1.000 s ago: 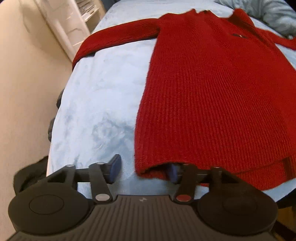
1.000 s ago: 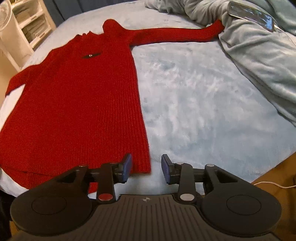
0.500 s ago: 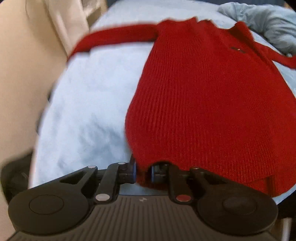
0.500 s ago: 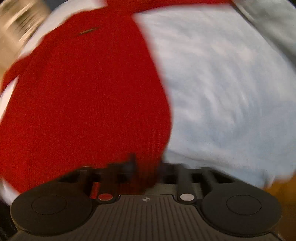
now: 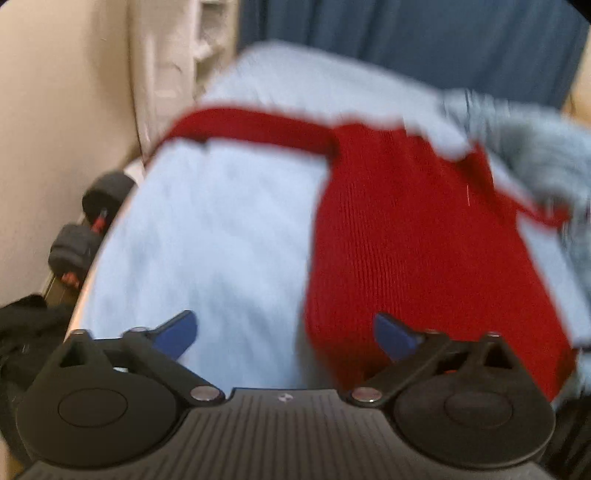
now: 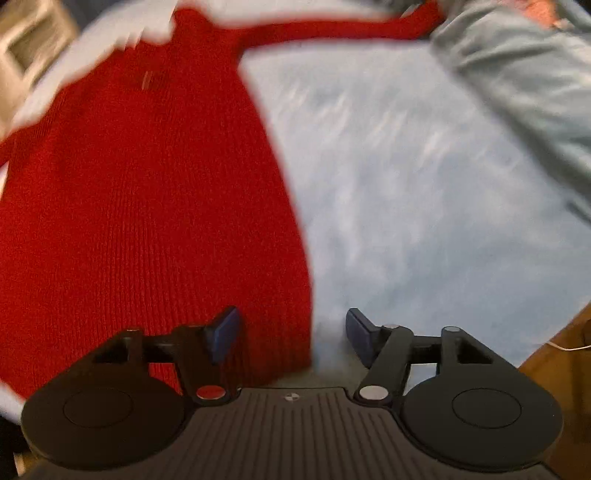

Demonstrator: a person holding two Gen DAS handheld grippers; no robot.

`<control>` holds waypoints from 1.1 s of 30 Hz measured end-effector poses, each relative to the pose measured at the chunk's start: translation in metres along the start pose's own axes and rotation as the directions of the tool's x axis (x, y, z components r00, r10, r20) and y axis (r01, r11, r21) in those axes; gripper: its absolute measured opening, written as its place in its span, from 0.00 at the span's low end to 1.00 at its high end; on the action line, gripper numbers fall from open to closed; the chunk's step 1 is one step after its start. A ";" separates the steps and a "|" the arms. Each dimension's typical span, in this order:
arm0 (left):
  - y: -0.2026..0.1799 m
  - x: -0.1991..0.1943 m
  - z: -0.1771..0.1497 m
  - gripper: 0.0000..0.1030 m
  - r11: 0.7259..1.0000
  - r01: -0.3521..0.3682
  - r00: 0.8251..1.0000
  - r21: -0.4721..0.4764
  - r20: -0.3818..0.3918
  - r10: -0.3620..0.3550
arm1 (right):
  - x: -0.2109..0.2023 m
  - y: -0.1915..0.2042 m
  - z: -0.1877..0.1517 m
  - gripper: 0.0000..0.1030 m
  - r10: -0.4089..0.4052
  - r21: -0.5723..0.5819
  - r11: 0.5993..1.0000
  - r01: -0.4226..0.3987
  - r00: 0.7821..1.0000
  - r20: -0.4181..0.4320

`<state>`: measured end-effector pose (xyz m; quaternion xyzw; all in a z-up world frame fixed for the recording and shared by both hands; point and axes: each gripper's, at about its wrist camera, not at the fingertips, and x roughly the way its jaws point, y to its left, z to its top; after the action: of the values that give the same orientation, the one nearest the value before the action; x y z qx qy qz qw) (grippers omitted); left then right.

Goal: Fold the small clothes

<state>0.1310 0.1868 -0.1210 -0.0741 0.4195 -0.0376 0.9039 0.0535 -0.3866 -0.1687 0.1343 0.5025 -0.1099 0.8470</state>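
Left wrist view, starting nearest the lens: the left gripper (image 5: 282, 332) stands wide open with nothing between its blue pads, and its right-hand pad sits over the bottom hem of the red sweater (image 5: 413, 236). Right wrist view shows much the same: the right gripper (image 6: 291, 334) is spread open and empty, with the sweater's hem corner lying in the gap between its pads.

Beyond the grippers, the sweater lies flat on the light blue bedspread (image 5: 221, 229), its body running away from both cameras. One sleeve (image 5: 255, 129) stretches out toward the bed's edge by the wall, and the other sleeve (image 6: 332, 26) reaches to a rumpled grey-blue blanket (image 6: 524, 74) at the far side. Dumbbells (image 5: 88, 221) sit on the floor beside the bed.

Both pictures are smeared with motion blur, so fine detail is uncertain. The sweater appears unfolded as it lies. The risk I judge from here is a grasp that takes only the top knit layer, or pinches bedspread with it, dragging the body askew; the far sleeve could also snag on the blanket.
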 end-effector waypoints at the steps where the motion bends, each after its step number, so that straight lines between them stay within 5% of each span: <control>1: 0.004 0.005 0.016 1.00 0.999 0.004 1.000 -0.032 0.020 -0.003 | -0.003 0.001 0.004 0.64 -0.001 0.014 1.000 0.000 0.999 0.032; 6: 0.040 0.082 0.124 1.00 0.953 0.017 0.995 -0.303 0.100 0.014 | 0.014 0.014 0.036 0.64 -0.027 0.096 0.995 0.013 0.989 0.148; 9: 0.074 0.146 0.170 1.00 0.855 0.033 0.997 -0.518 0.075 0.007 | 0.032 0.024 0.045 0.63 -0.047 0.128 0.991 0.027 0.987 0.151; 14: 0.124 0.223 0.201 0.97 0.706 0.003 1.000 -0.709 0.020 0.016 | 0.054 0.044 0.044 0.62 -0.035 0.084 0.996 0.027 0.995 0.095; 15: 0.131 0.236 0.206 0.93 0.689 0.006 1.000 -0.724 -0.001 -0.011 | 0.059 0.048 0.044 0.62 -0.040 0.063 0.997 0.034 0.995 0.091; 16: 0.134 0.251 0.210 0.68 0.680 -0.004 1.000 -0.733 -0.023 -0.019 | 0.062 0.053 0.044 0.62 -0.042 0.038 0.999 0.039 0.995 0.087; 17: 0.135 0.260 0.213 0.29 0.686 -0.035 0.999 -0.726 -0.051 -0.003 | 0.066 0.057 0.044 0.64 -0.046 0.005 0.999 0.046 0.996 0.081; 18: 0.135 0.262 0.217 0.16 0.699 -0.070 0.997 -0.712 -0.062 0.036 | 0.069 0.060 0.045 0.64 -0.058 -0.024 0.998 0.060 0.995 0.082; 21: 0.133 0.230 0.217 0.14 0.701 -0.033 0.997 -0.712 0.026 0.074 | 0.069 0.065 0.049 0.63 -0.065 -0.053 0.996 0.070 0.994 0.090; 24: 0.137 0.180 0.198 0.14 0.737 -0.015 0.990 -0.676 0.095 0.108 | 0.068 0.064 0.052 0.62 -0.056 -0.021 0.998 0.058 0.992 0.111; 26: 0.152 0.179 0.183 0.14 0.738 -0.093 0.988 -0.668 0.028 0.150 | 0.070 0.063 0.052 0.62 -0.056 -0.009 0.998 0.057 0.991 0.118; 29: 0.179 0.197 0.170 0.14 0.657 -0.103 0.993 -0.747 -0.044 0.106 | 0.069 0.063 0.052 0.61 -0.055 -0.006 0.998 0.056 0.991 0.124; 31: 0.175 0.197 0.179 0.14 0.667 -0.099 0.992 -0.738 -0.021 0.125 | 0.064 0.058 0.054 0.59 -0.036 0.018 0.999 0.034 0.990 0.140; 33: 0.162 0.197 0.191 0.14 0.707 -0.110 0.990 -0.698 -0.014 0.140 | 0.058 0.047 0.061 0.59 -0.008 0.066 0.998 -0.003 0.986 0.169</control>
<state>0.4054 0.3409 -0.1745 -0.3811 0.3887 0.1861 0.8179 0.1456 -0.3664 -0.1869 0.1516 0.4253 -0.1384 0.8815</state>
